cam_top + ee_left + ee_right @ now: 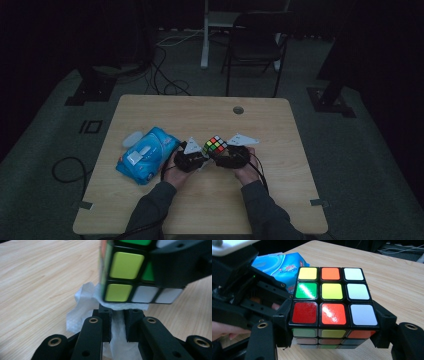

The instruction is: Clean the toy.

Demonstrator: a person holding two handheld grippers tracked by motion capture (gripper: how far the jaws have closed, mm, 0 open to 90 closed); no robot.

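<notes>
A scrambled Rubik's cube (pixel 215 145) is held just above the wooden table (pixel 200 112), near its middle. My right gripper (pixel 334 318) is shut on the cube (pixel 332 292), one jaw on each side. My left gripper (pixel 121 315) is shut on a crumpled white wipe (pixel 80 305). The wipe presses against the lower edge of the cube (pixel 125 267), below its yellow and white stickers. In the high view the left gripper (pixel 202 160) sits just left of the cube and the right gripper (pixel 219 154) just right of it. A black finger (pixel 175 267) of the right gripper crosses the cube's side.
A blue pack of wet wipes (pixel 147 155) lies on the table to the left of my left hand, its white lid flap beside it. A cable hole (pixel 238 110) is set near the far edge. A dark chair (pixel 255 45) stands beyond the table.
</notes>
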